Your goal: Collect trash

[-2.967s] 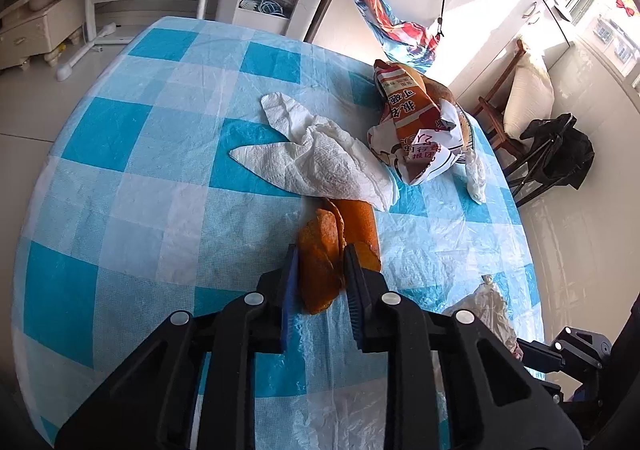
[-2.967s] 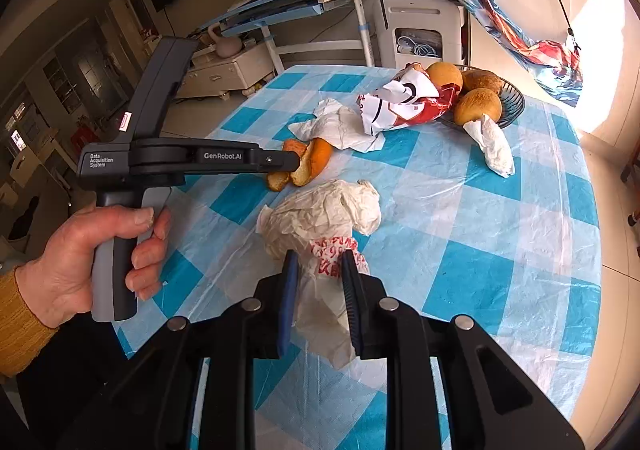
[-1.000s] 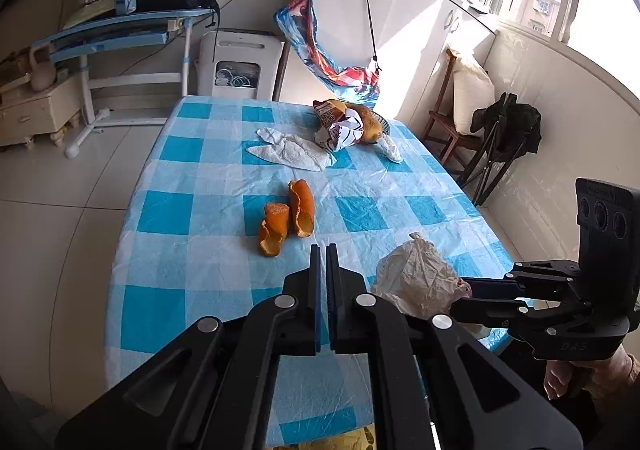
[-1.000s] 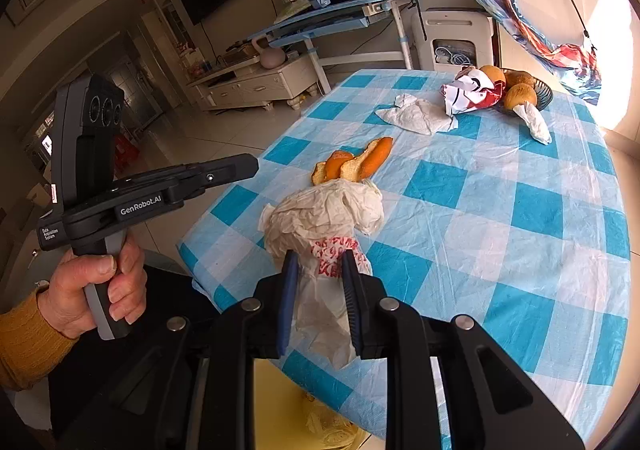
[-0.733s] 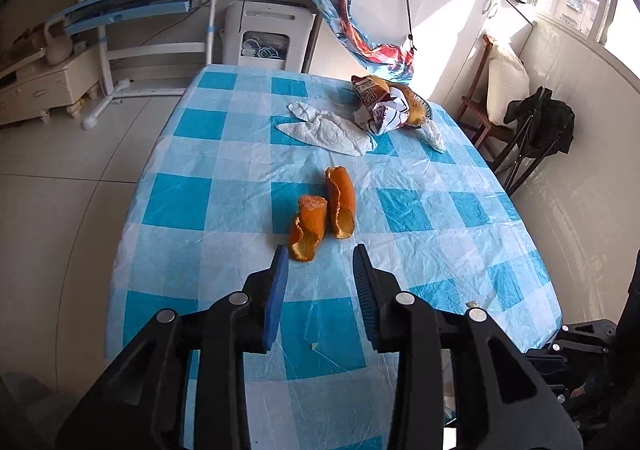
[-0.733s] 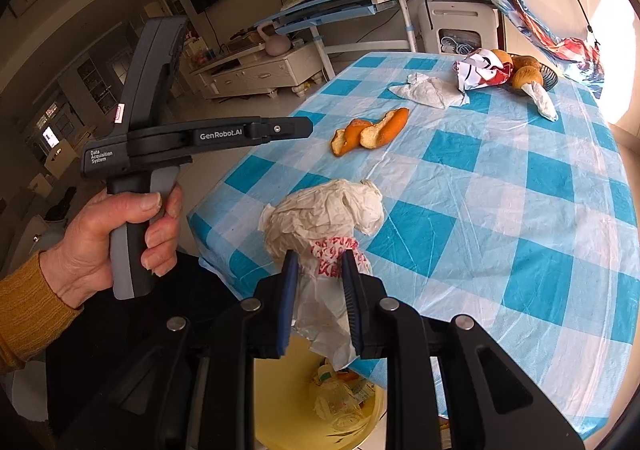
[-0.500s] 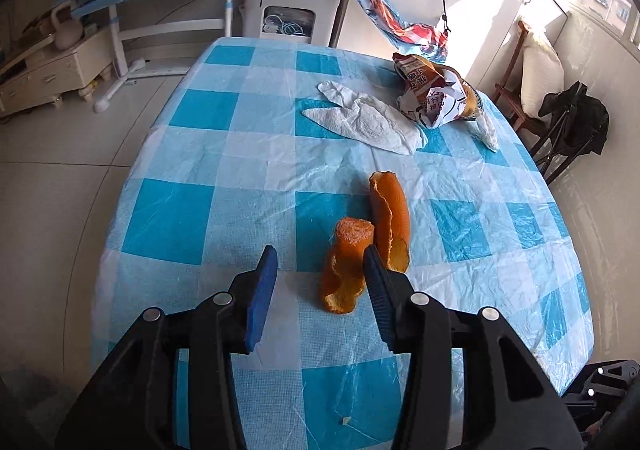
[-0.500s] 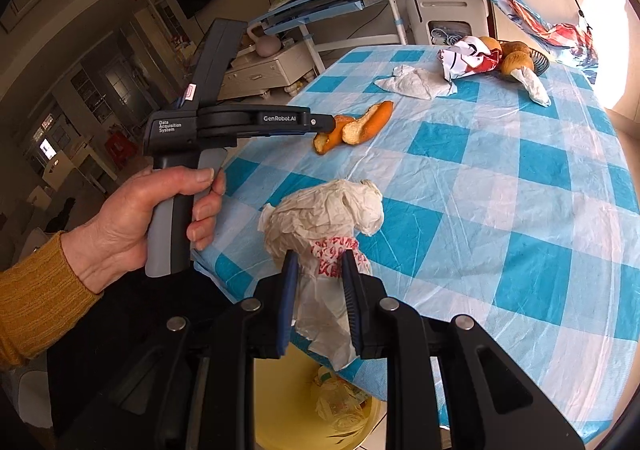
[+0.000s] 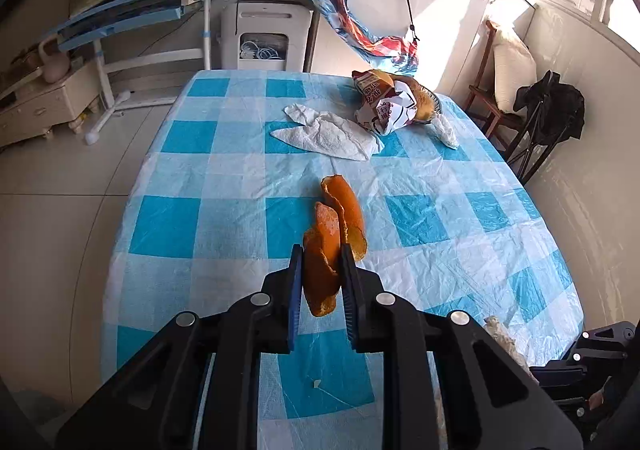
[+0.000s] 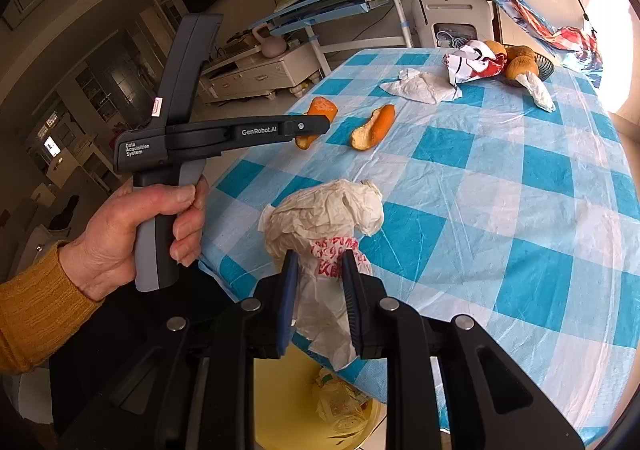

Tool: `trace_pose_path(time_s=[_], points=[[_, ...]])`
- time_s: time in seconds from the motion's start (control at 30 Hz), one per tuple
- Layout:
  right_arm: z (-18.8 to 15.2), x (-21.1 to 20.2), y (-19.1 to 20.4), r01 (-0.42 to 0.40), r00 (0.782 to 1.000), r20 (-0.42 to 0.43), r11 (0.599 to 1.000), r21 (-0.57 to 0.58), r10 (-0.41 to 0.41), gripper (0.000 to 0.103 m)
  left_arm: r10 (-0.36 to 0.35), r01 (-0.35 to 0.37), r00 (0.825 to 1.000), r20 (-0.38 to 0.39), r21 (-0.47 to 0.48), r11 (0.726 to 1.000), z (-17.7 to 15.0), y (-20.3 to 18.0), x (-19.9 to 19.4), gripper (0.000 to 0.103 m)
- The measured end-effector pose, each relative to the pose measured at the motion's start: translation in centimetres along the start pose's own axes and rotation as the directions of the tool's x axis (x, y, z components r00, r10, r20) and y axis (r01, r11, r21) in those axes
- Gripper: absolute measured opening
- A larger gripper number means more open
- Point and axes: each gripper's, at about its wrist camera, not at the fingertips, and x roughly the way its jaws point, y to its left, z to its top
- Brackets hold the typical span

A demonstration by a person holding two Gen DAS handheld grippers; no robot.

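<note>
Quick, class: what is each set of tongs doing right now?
Left tongs: closed on an orange peel.
Right tongs: closed on a crumpled wrapper.

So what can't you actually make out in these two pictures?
- Yellow bin: right wrist view, mostly hidden behind the right gripper and table edge.
- Fruit basket: left wrist view, largely covered by the snack bag.
- Crumpled paper wrapper: left wrist view, only a scrap shows.
- Left gripper: whether it pinches the orange peel is unclear.
</note>
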Motion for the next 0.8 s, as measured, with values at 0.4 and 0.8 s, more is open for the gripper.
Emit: trace_pose_path(time_s=[0.4, 0.8], points=[[-4.2, -1.6, 5.2, -0.056, 0.998, -0.029, 0.996, -0.067, 0.054, 0.023, 0.054, -0.055, 0.997, 0.060, 0.008, 0.998, -6.8, -0.9, -10.2, 0.017], [-8.5, -1.1, 7.1, -0.040, 0.991, -0.132, 0.996, -0.078, 0.029, 0.031, 0.071, -0.075, 0.995, 0.065, 0.053, 0.996, -11.1, -3.3, -13.9, 0.018]])
